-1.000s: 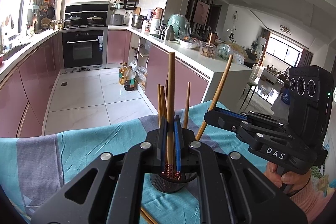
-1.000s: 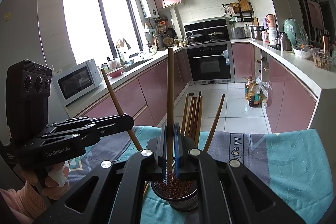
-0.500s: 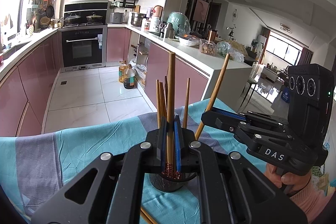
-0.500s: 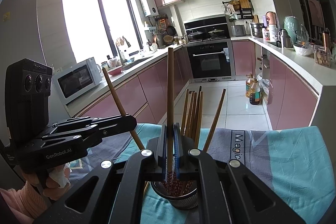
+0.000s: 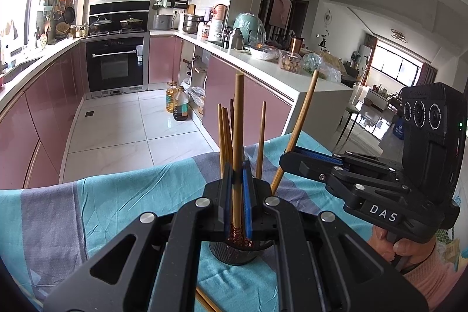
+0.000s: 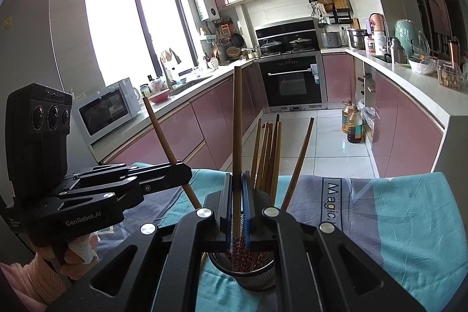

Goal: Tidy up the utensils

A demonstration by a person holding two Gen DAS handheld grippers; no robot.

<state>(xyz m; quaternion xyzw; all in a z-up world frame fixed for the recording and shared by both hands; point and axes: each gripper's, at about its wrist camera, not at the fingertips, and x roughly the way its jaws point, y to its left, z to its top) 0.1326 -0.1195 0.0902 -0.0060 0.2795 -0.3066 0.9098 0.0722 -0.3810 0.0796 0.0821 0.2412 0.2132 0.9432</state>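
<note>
Left gripper (image 5: pixel 237 195) is clamped on one chopstick (image 5: pixel 238 136), held upright with its patterned tip just above the mesh holder (image 5: pixel 234 253), presumably so it drops straight in among the sticks already standing there. Right gripper (image 6: pixel 237 203) likewise pinches its own chopstick (image 6: pixel 237 136) over the holder. Each tool tilts slightly downward, converging from opposite sides above the teal cloth (image 5: pixel 131 195); a hand (image 5: pixel 409 247) grips the right tool's handle. One more stick (image 5: pixel 207 301) lies on the cloth.
</note>
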